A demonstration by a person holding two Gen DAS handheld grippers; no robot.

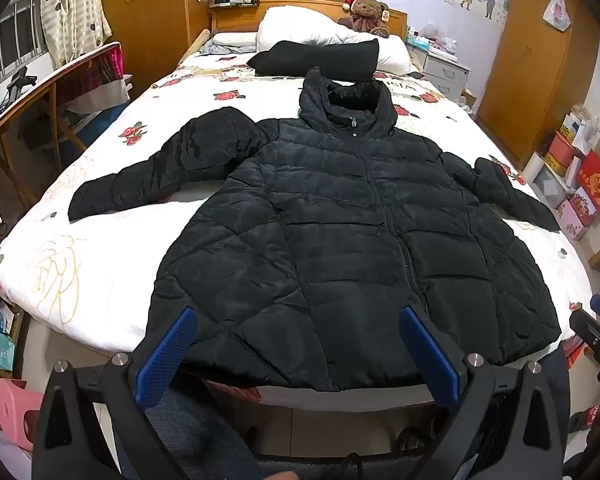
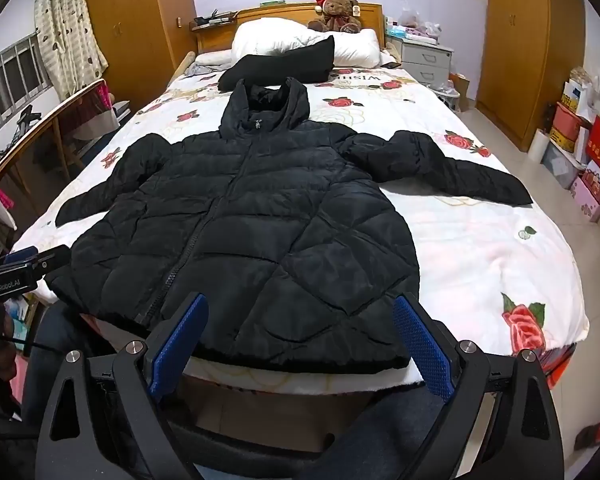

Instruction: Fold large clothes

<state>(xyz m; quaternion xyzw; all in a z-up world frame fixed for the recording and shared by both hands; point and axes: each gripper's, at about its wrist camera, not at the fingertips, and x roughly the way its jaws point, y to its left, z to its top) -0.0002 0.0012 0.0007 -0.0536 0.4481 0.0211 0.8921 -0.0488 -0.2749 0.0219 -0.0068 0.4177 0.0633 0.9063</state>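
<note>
Both tongs, left (image 1: 298,344) and right (image 2: 300,332), hover open and empty near the hem of the jacket (image 1: 340,216), which lies spread flat on the bed (image 1: 100,264), ready for folding.

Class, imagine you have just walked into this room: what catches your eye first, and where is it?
A big black puffer jacket lies spread flat, zipped, sleeves out, across the rose-print bedspread, its hem at the near edge. Both open tools, left and right, hang before that hem. A teddy bear sits at the headboard.
</note>
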